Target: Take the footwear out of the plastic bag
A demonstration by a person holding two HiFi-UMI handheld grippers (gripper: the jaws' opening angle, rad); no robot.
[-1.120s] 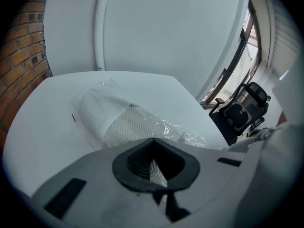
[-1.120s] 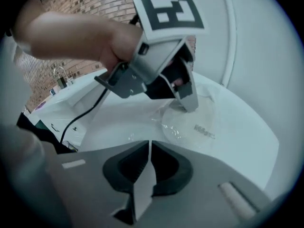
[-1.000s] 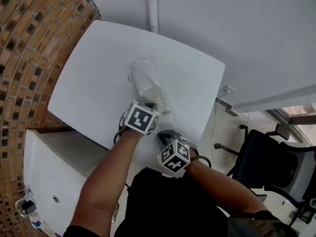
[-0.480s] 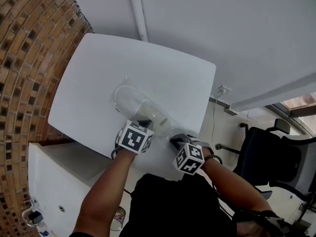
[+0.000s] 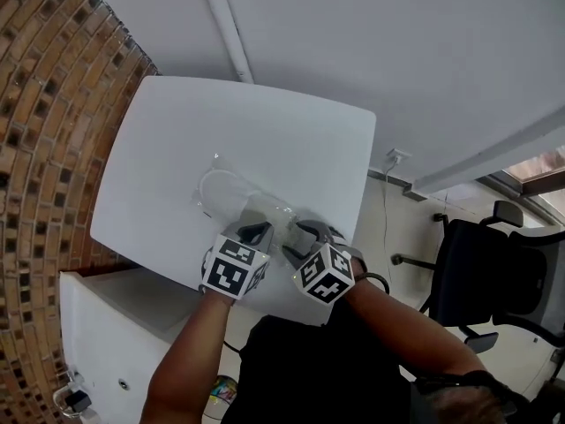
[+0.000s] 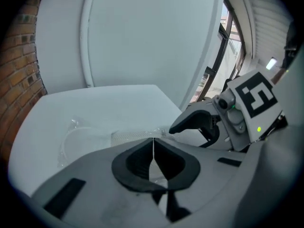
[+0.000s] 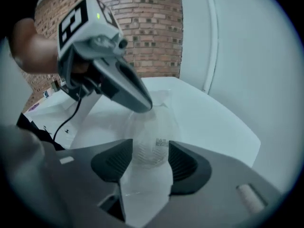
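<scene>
A clear plastic bag (image 5: 265, 207) lies on the white table (image 5: 177, 131) near its front edge, with white footwear (image 5: 221, 191) inside it. My left gripper (image 5: 256, 233) is shut on the bag's near edge; a thin film shows between its closed jaws (image 6: 153, 144). In the right gripper view its tip lifts the plastic (image 7: 160, 98). My right gripper (image 5: 305, 233) stands close beside it, its jaws opening. The bagged footwear's near end (image 7: 151, 148) lies between the spread jaws, and the pads do not press on it.
A brick wall (image 5: 44, 104) runs along the left. A white cabinet (image 5: 115, 325) stands below the table's front left corner. A black office chair (image 5: 494, 272) is on the floor to the right. A white pipe (image 5: 221, 25) runs up the far wall.
The bag with the footwear has turned and slid toward the table's front left. My right gripper has come up beside the left one, and its jaws have spread apart.
</scene>
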